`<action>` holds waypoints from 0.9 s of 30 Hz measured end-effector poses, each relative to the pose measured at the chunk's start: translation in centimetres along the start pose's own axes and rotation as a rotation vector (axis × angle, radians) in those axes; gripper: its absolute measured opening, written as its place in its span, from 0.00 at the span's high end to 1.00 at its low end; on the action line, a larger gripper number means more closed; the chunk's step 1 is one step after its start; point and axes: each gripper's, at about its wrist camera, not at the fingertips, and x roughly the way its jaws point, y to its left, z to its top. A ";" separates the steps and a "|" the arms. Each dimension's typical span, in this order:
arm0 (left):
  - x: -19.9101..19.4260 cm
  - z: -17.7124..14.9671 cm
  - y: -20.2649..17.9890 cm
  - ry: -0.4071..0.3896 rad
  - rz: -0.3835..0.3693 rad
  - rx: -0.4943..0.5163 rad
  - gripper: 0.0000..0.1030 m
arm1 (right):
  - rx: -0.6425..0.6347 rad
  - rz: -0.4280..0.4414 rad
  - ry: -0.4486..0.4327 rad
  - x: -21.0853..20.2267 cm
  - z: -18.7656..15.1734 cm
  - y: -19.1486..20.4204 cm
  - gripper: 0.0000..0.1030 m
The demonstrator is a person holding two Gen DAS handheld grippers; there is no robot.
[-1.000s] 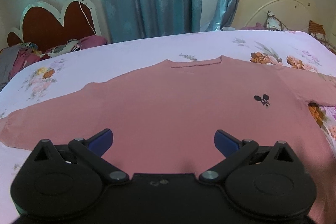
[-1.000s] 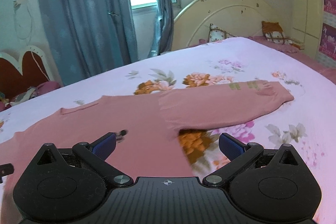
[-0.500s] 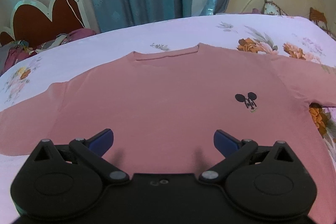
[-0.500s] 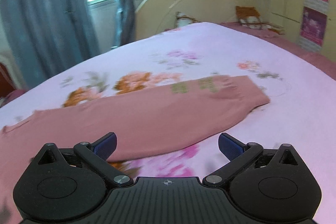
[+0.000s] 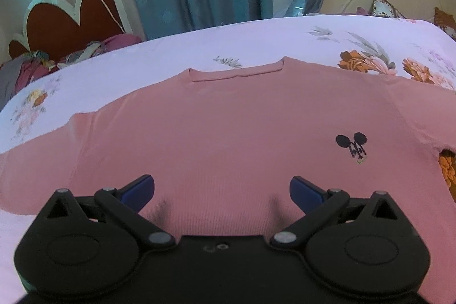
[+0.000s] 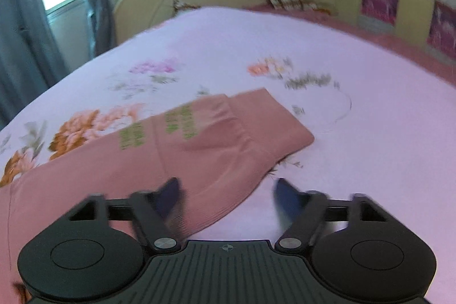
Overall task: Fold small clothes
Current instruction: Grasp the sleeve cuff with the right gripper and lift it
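My left gripper (image 5: 222, 189): black body, twin round hubs, silver pivot screws, blue pads (image 5: 139, 187) | my right gripper (image 6: 226, 194): black ribbed housing, small crosshair mark, silver screws, blue fingertips (image 6: 286, 197) blurred.

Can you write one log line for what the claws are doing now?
left claw: open, over pink sweater | right claw: closing around sleeve cuff | fold: not started
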 end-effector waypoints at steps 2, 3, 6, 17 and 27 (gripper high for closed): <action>0.3 0.1 0.1 0.005 0.002 -0.003 0.02 | 0.015 -0.009 -0.017 0.6 0.3 -0.4 0.42; 0.3 0.1 0.2 0.006 0.002 -0.001 0.02 | 0.016 -0.014 -0.024 0.8 0.5 -0.4 0.43; 0.5 0.1 0.3 0.009 0.007 0.000 0.04 | 0.040 -0.023 -0.040 1.5 1.1 -0.6 0.64; 0.5 0.3 1.5 0.011 -0.029 -0.041 0.08 | 0.029 0.107 -0.162 -1.7 2.8 1.8 0.95; -0.4 -0.6 5.5 -0.027 -0.024 -0.111 0.07 | -0.253 0.378 -0.276 -9.9 0.4 16.8 0.95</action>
